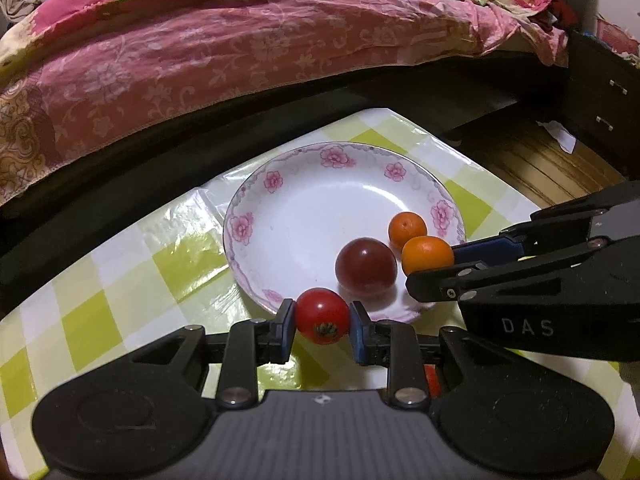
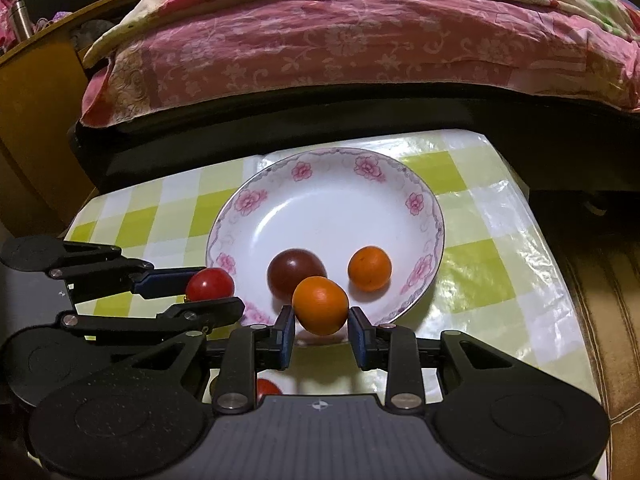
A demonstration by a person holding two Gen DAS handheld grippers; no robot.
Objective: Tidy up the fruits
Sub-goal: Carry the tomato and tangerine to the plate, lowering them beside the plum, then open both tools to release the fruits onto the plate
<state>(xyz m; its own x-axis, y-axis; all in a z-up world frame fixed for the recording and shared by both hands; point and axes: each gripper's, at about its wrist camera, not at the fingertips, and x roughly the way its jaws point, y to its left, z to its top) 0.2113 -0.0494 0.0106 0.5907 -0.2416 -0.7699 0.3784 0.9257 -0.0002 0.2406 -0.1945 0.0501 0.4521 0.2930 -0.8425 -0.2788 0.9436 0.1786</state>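
A white plate with pink flowers (image 1: 280,184) (image 2: 320,168) sits on the green checked table. In it lie a dark red fruit (image 1: 366,266) (image 2: 294,270) and a small orange fruit (image 1: 407,225) (image 2: 369,268). My left gripper (image 1: 322,316) (image 2: 210,294) is shut on a red tomato (image 1: 322,314) (image 2: 210,283) at the plate's near rim. My right gripper (image 2: 321,306) (image 1: 430,266) is shut on a second orange fruit (image 2: 320,304) (image 1: 427,254) over the plate's near edge, beside the dark red fruit.
A bed with pink flowered covers (image 1: 240,48) (image 2: 360,40) runs behind the table. Another red fruit (image 2: 267,389) shows on the table under my right gripper. Wooden floor (image 1: 540,164) lies right of the table, a wooden cabinet (image 2: 36,120) to the left.
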